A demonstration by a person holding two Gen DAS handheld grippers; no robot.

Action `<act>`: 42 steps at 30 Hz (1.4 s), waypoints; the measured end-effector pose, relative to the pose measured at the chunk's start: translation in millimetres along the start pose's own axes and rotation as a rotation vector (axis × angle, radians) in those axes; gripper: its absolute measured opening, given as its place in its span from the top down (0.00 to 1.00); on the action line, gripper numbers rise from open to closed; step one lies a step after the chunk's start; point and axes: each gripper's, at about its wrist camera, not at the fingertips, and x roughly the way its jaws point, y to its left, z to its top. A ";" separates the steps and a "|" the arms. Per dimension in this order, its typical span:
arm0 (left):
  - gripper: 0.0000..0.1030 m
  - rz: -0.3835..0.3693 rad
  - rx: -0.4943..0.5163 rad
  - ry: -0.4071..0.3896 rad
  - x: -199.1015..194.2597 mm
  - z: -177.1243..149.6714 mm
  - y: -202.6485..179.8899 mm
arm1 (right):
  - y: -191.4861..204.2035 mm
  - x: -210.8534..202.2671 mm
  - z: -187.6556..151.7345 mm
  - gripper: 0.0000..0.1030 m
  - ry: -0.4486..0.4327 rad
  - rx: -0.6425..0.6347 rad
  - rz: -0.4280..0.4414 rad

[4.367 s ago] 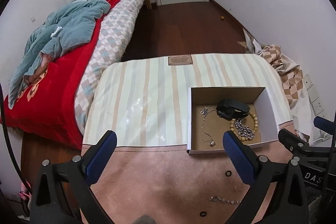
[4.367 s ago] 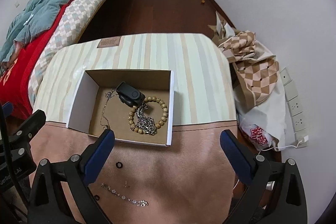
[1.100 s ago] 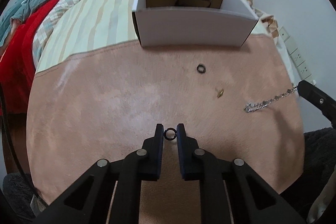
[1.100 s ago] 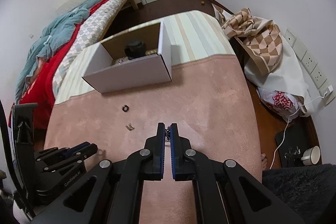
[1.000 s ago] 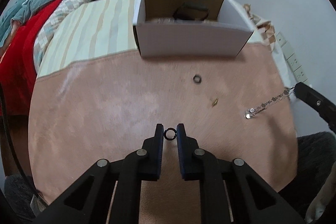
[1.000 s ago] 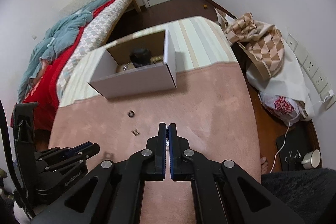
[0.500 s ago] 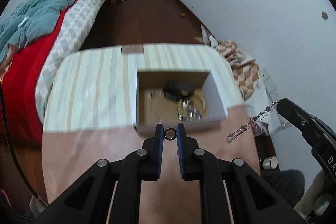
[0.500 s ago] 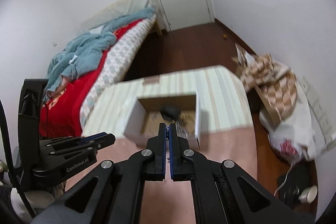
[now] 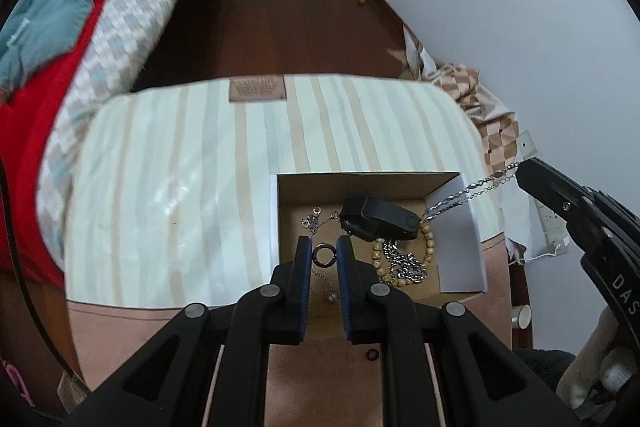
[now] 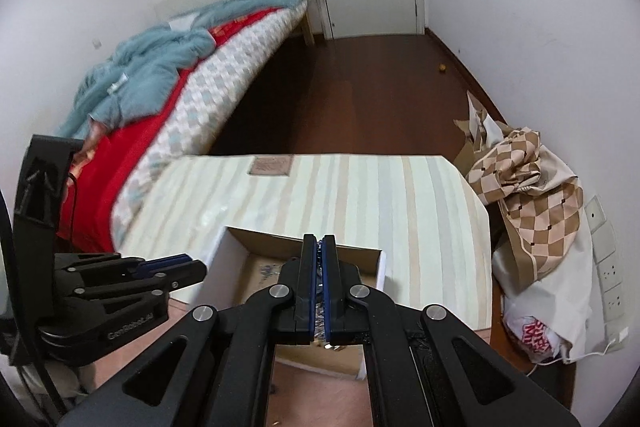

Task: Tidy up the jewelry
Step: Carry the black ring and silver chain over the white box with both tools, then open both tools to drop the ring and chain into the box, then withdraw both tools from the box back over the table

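Observation:
My left gripper (image 9: pixel 324 255) is shut on a small dark ring (image 9: pixel 324 255) and holds it above the near left part of the open cardboard box (image 9: pixel 462 251). In the box lie a black clip-like item (image 9: pixel 378 219), a wooden bead bracelet (image 9: pixel 428 247), a silver chain (image 9: pixel 406 263) and a thin necklace (image 9: pixel 316 221). My right gripper (image 10: pixel 319 247) is shut on a silver chain bracelet (image 9: pixel 468 193), which hangs over the box's right side. In the right wrist view the box (image 10: pixel 228 255) is just below the fingers.
Another small dark ring (image 9: pixel 373 355) lies on the pink mat (image 9: pixel 352 387) in front of the box. A striped cloth (image 9: pixel 180 187) covers the far table. A bed (image 10: pixel 180 95) stands left, checkered fabric (image 10: pixel 528 183) and wall sockets right.
Both grippers have risen from the pink mat and moved forward to above the box, the left carrying the ring and the right carrying the chain bracelet.

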 end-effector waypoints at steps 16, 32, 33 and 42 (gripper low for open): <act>0.23 0.134 -0.057 -0.037 -0.4 15.6 19.9 | -15.1 59.0 0.0 0.65 0.201 -0.023 -0.054; 0.03 0.281 -0.048 -0.083 -25.9 -33.6 24.2 | -12.3 28.1 -46.8 0.02 0.254 0.039 -0.177; 0.03 0.289 -0.050 -0.093 -30.9 -35.7 24.1 | -11.2 25.1 -47.4 0.02 0.250 0.041 -0.177; 0.03 0.385 -0.110 -0.173 -60.1 -90.9 30.9 | 9.3 -16.5 -91.2 0.02 0.187 0.066 -0.145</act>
